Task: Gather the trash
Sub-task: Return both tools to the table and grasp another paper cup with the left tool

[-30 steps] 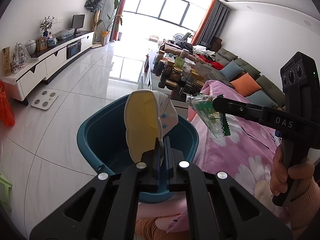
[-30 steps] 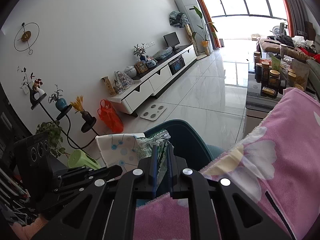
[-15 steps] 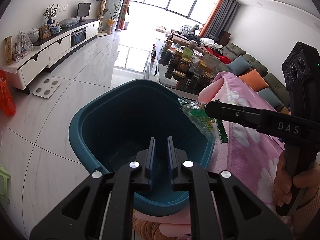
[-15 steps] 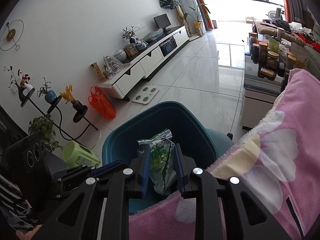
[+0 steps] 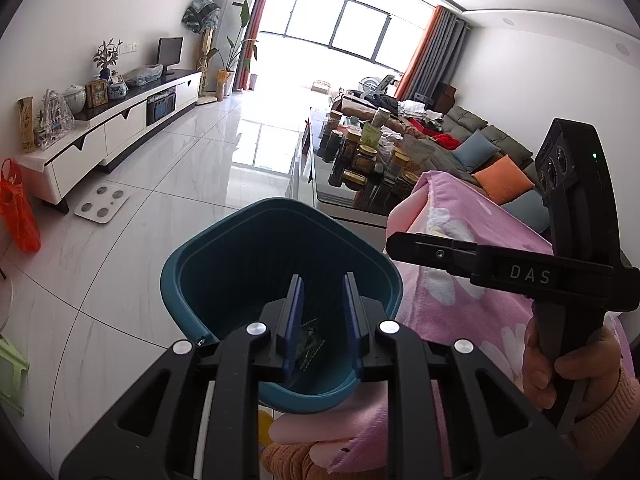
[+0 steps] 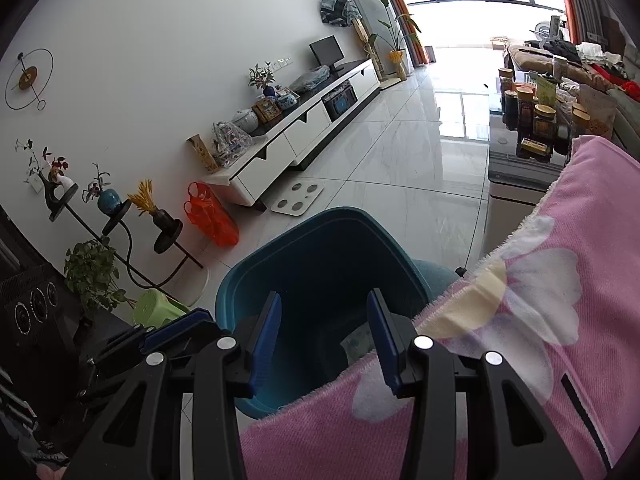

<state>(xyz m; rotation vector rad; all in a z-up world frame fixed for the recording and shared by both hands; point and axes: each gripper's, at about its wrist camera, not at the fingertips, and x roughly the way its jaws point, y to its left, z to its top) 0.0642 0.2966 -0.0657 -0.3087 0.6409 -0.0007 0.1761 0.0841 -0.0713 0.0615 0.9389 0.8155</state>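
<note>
Jaws of the left gripper (image 5: pixel 320 320) and the right gripper (image 6: pixel 323 334) are both opening with nothing between them, poised over the teal bin (image 5: pixel 224 264). Trash already lies at the bin's bottom: a crinkled green wrapper (image 5: pixel 310 340) and a pale dotted piece (image 6: pixel 358 340). This drop looks done; whether more trash is left on the pink blanket (image 6: pixel 560 320) cannot be told.
</note>
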